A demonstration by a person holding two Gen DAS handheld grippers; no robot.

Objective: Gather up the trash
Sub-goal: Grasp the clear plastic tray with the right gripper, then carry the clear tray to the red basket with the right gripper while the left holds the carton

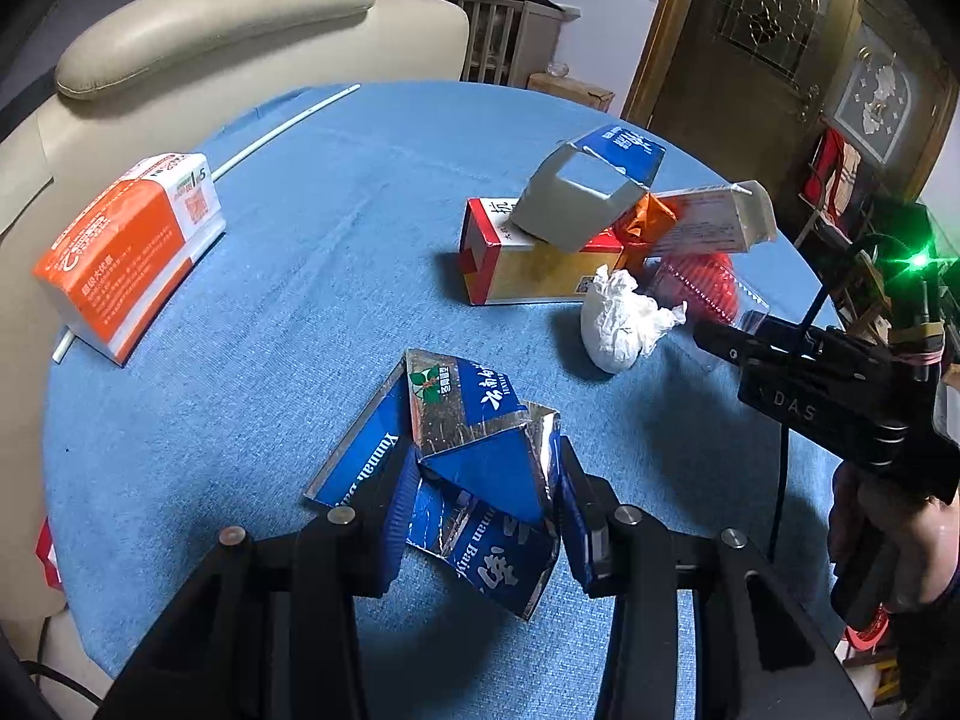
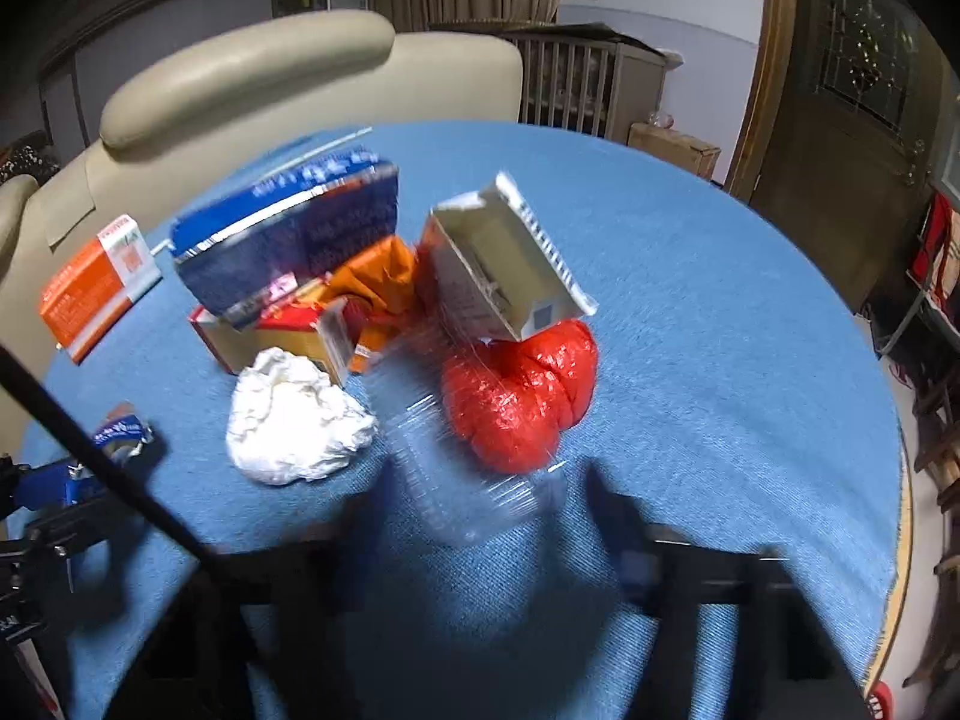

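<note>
My left gripper (image 1: 483, 516) is shut on a crushed blue carton (image 1: 474, 456) just above the blue tablecloth (image 1: 300, 312). A trash pile lies beyond: a red-and-gold box (image 1: 528, 264), a blue-grey carton (image 1: 588, 186), a white carton (image 1: 708, 222), a crumpled white tissue (image 1: 624, 324) and a red wrapper (image 1: 702, 288). My right gripper (image 2: 486, 516) is open and blurred, its fingers either side of a clear plastic wrapper (image 2: 474, 468), just before the red wrapper (image 2: 522, 396) and tissue (image 2: 294, 426). It also shows in the left wrist view (image 1: 714, 342).
An orange-and-white box (image 1: 126, 252) lies at the table's left with a white straw (image 1: 282, 132) behind it. A beige leather chair (image 1: 210, 30) stands behind the table. A wooden door (image 1: 780, 60) and a cabinet are at the back right.
</note>
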